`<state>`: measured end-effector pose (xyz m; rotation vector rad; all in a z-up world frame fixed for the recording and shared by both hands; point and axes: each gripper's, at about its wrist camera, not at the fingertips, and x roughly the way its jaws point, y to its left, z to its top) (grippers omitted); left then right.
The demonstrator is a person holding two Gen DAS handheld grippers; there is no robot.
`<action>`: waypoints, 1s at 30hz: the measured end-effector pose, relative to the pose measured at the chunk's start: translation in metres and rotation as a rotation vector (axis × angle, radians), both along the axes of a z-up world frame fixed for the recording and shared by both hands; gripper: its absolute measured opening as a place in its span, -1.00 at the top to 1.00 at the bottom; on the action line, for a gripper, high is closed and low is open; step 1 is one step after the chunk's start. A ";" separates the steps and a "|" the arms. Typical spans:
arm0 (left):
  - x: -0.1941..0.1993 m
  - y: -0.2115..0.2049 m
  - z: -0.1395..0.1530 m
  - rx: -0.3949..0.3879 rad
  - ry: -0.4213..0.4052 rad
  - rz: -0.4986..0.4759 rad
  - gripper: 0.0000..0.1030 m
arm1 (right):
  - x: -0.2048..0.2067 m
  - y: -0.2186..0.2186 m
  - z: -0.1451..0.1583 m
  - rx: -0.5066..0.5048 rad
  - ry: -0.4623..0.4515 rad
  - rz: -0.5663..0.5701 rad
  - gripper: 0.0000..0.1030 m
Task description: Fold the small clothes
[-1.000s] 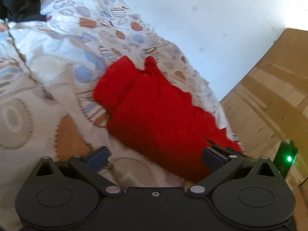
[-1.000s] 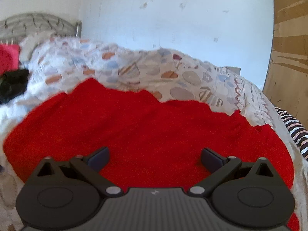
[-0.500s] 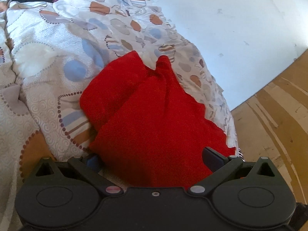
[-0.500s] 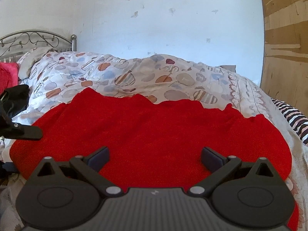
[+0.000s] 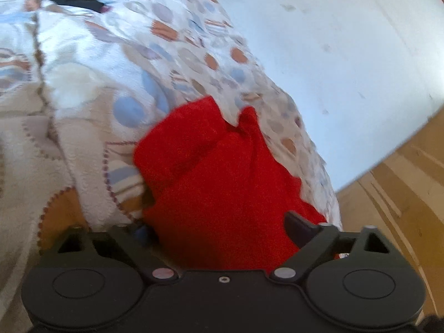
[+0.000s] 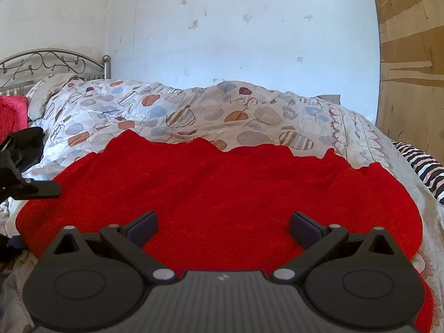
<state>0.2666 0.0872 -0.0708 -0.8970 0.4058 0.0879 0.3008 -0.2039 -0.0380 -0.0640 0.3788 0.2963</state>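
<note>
Red knit garment (image 6: pixel 219 191) lies spread flat on a bed's patterned duvet (image 6: pixel 194 113), directly ahead of and beneath the right claw (image 6: pixel 223 226), whose jaws stand wide apart and grip nothing. At the garment's near edge, the left claw (image 5: pixel 219 227) is closing, the red cloth bunched between its jaws but not yet pinched. Beyond both claws, a metal headboard (image 6: pixel 52 63) meets a white wall (image 6: pixel 249 33); a striped cloth (image 6: pixel 421 169) lies far right. No containers appear.
</note>
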 end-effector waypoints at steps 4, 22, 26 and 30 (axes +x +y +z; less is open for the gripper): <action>0.001 0.001 0.001 0.004 0.039 0.083 0.14 | 0.000 -0.001 0.000 0.009 -0.001 0.002 -1.00; 0.065 -0.111 0.145 0.762 -0.149 -0.322 0.56 | -0.067 -0.098 0.028 0.175 -0.020 -0.182 -1.00; 0.075 -0.177 0.170 0.860 -0.251 -0.493 0.57 | -0.093 -0.134 0.025 0.176 -0.036 -0.265 -1.00; 0.065 -0.240 0.165 0.906 -0.311 -0.668 0.57 | -0.110 -0.169 0.013 0.184 -0.025 -0.359 -1.00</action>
